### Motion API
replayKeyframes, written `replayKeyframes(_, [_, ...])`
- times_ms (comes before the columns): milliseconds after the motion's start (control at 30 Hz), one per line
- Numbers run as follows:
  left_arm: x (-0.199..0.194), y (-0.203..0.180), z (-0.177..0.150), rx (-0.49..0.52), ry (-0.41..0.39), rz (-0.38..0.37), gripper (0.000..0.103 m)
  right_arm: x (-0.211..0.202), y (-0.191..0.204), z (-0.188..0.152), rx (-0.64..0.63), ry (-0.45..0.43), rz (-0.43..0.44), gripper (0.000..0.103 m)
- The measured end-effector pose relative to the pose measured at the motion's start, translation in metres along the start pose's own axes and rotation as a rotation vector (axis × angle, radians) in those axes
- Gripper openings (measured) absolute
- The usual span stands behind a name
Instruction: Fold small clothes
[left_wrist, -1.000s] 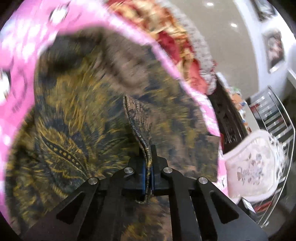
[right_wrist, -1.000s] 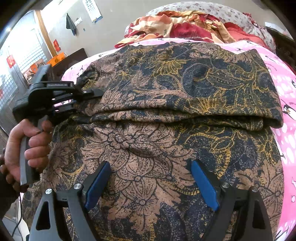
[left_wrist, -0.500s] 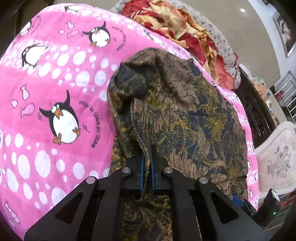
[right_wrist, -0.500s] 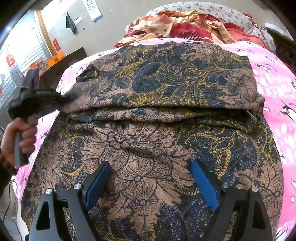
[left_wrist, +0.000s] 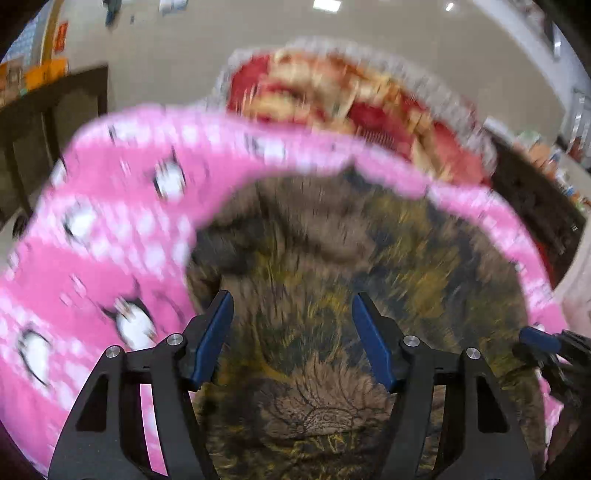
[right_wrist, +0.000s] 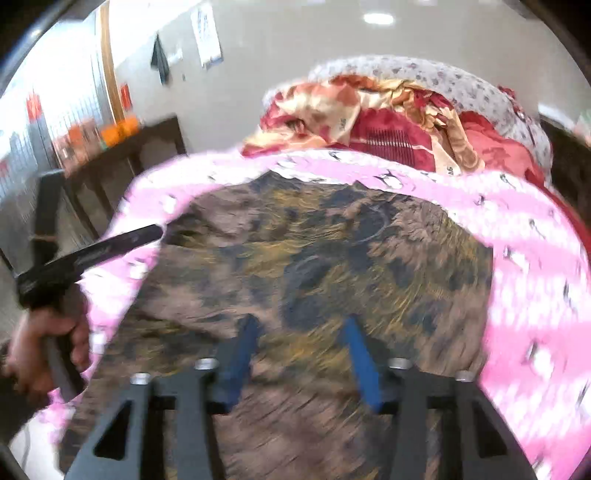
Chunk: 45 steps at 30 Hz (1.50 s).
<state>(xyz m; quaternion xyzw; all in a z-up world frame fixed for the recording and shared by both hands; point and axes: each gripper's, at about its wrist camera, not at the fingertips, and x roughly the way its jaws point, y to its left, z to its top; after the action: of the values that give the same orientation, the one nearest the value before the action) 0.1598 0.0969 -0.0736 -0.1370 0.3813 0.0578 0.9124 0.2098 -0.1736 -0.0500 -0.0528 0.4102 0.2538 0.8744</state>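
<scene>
A brown, navy and gold patterned garment lies folded on a pink penguin-print sheet; it also shows in the right wrist view. My left gripper is open and empty, just above the garment's near part. My right gripper is open and empty over the garment's near edge. The left gripper body shows at the left of the right wrist view, held by a hand, beside the garment's left edge. Both views are motion-blurred.
A heap of red and cream bedding lies at the far end of the bed on the pink sheet. Dark wooden furniture stands at the left by the wall, and more at the right.
My left gripper let go of the garment's edge and opened, and now sits over the garment. The upper layer lies flat. My right gripper narrowed a little and shifted; both views swung.
</scene>
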Motion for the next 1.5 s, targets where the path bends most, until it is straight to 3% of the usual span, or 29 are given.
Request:
replayKeyframes(67, [0.015,0.005,-0.006,-0.017,0.036,0.017,0.066,0.03,-0.038,-0.012,0.029,0.124,-0.112,0.022])
replayKeyframes(100, [0.018,0.007,-0.01,-0.019,0.044,0.009,0.066,0.036,-0.066,-0.028,0.073,0.152,-0.18,0.015])
replayKeyframes(133, [0.019,0.007,-0.014,-0.008,0.036,0.0,0.066,0.027,-0.087,-0.04,0.142,0.092,-0.117,0.014])
replayKeyframes(167, [0.02,0.006,-0.019,0.015,0.012,-0.003,0.068,0.019,-0.105,-0.051,0.21,0.064,-0.075,0.003])
replayKeyframes(233, [0.023,0.005,-0.023,0.025,0.004,0.005,0.068,0.009,-0.113,-0.062,0.215,0.062,-0.049,0.003])
replayKeyframes(333, [0.028,0.001,-0.022,0.034,0.008,0.026,0.07,0.0,-0.101,-0.046,0.147,0.073,-0.097,0.003])
replayKeyframes(500, [0.03,0.001,-0.02,0.026,0.01,0.029,0.07,0.006,-0.101,0.018,0.201,-0.057,-0.124,0.006])
replayKeyframes(533, [0.031,0.001,-0.02,0.022,0.01,0.027,0.07,0.02,-0.104,0.026,0.215,-0.043,-0.148,0.006])
replayKeyframes(600, [0.03,0.002,-0.02,0.021,0.011,0.031,0.07,0.063,-0.117,0.025,0.235,0.075,-0.2,0.006])
replayKeyframes(633, [0.031,0.002,-0.02,0.023,0.012,0.034,0.07,0.075,-0.12,0.019,0.23,0.08,-0.232,0.006])
replayKeyframes(700, [0.032,0.001,-0.02,0.032,0.013,0.047,0.07,0.075,-0.12,0.013,0.23,0.051,-0.236,0.005])
replayKeyframes(800, [0.032,0.0,-0.02,0.031,0.014,0.046,0.07,0.077,-0.115,0.02,0.191,0.092,-0.25,0.006])
replayKeyframes(900, [0.032,0.001,-0.02,0.025,0.012,0.041,0.07,0.065,-0.114,0.035,0.235,0.121,-0.236,0.009])
replayKeyframes(1033, [0.032,0.001,-0.02,0.026,0.013,0.041,0.07,0.017,-0.074,0.031,0.222,-0.061,-0.22,0.013])
replayKeyframes(1067, [0.032,0.001,-0.02,0.027,0.013,0.042,0.07,0.017,-0.062,0.024,0.203,-0.055,-0.221,0.013])
replayKeyframes(1167, [0.033,0.0,-0.02,0.03,0.015,0.045,0.071,0.052,-0.05,-0.015,0.172,0.101,-0.248,0.014])
replayKeyframes(1200, [0.033,-0.001,-0.021,0.035,0.018,0.05,0.072,0.049,-0.048,-0.025,0.139,0.025,-0.255,0.014])
replayKeyframes(1300, [0.035,-0.004,-0.02,0.052,0.024,0.07,0.074,0.048,-0.05,-0.021,0.175,0.025,-0.248,0.013])
replayKeyframes(1400, [0.034,-0.003,-0.02,0.046,0.022,0.066,0.074,0.038,-0.038,-0.011,0.174,0.05,-0.295,0.014])
replayKeyframes(1500, [0.034,-0.004,-0.021,0.051,0.023,0.073,0.074,0.018,0.001,0.0,0.172,-0.005,-0.167,0.014])
